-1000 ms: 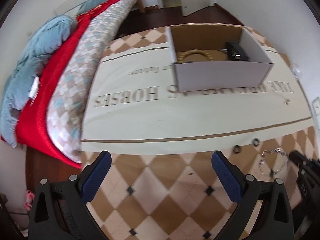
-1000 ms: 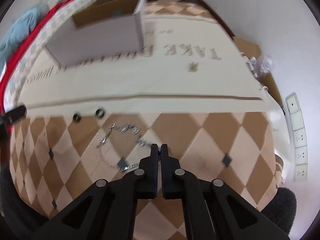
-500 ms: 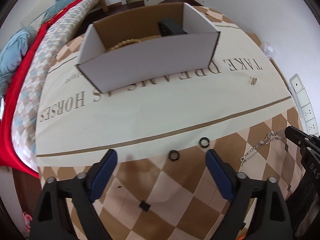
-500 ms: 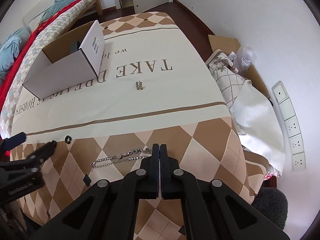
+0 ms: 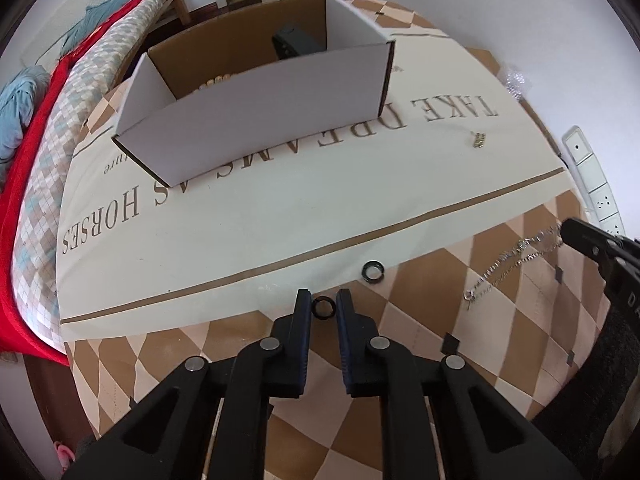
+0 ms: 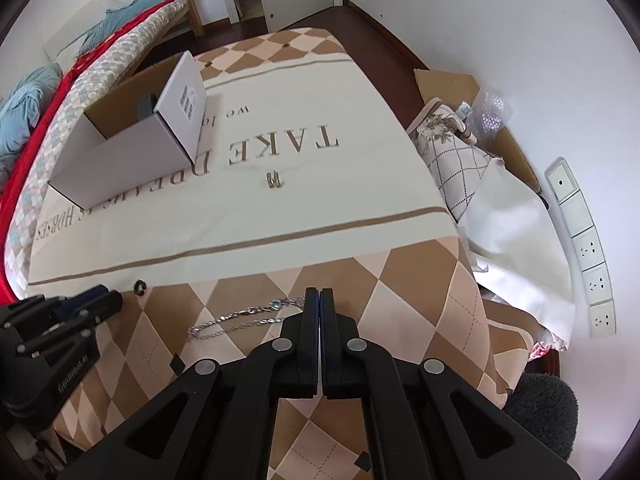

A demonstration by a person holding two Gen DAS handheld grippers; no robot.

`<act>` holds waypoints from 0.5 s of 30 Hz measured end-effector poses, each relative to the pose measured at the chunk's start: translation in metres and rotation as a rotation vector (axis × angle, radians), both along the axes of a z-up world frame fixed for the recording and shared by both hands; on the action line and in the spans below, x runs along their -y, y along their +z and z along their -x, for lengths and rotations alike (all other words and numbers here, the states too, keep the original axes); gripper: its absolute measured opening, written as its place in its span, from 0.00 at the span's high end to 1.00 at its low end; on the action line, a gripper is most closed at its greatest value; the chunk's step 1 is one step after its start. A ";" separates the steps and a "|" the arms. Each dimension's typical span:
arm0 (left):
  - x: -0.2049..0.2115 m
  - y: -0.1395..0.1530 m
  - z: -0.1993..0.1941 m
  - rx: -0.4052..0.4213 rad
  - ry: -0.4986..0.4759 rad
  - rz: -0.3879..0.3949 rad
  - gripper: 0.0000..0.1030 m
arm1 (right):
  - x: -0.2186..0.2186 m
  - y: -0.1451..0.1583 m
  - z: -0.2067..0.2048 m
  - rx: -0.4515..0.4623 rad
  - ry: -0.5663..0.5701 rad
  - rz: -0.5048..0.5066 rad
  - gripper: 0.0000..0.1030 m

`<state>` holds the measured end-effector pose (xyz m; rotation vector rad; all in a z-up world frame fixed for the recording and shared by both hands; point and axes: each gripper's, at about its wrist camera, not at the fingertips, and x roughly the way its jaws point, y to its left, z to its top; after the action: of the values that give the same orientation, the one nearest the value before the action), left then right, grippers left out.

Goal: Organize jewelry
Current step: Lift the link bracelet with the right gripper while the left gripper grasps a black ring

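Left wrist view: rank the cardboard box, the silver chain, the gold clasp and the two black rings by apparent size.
1. cardboard box
2. silver chain
3. The two black rings, near ring and far ring, look alike.
4. gold clasp, though it lies farther away.

Red blanket [image 5: 28, 184] and blue bedding [image 5: 18, 116] at 9 o'clock, wall sockets [image 6: 588, 256] at 3, bubble wrap [image 6: 492, 114] around 2.
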<state>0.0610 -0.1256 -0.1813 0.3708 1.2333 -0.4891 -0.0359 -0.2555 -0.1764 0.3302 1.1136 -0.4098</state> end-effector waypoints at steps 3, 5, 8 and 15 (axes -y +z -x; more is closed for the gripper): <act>-0.011 0.017 -0.003 0.008 0.016 0.028 0.91 | -0.002 0.017 0.000 0.038 0.011 -0.007 1.00; -0.024 0.035 -0.009 0.019 0.041 0.062 0.91 | -0.005 0.030 -0.001 0.066 0.025 -0.015 1.00; -0.041 0.060 -0.020 0.042 0.075 0.097 0.91 | -0.010 0.051 -0.003 0.109 0.052 -0.026 1.00; -0.058 0.116 -0.058 0.107 0.118 0.165 0.91 | -0.019 0.110 -0.028 0.222 0.130 -0.066 1.00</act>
<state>0.1193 -0.0680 -0.0656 0.1804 1.0966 -0.4598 -0.0084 -0.2364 -0.0666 0.3507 0.9271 -0.2155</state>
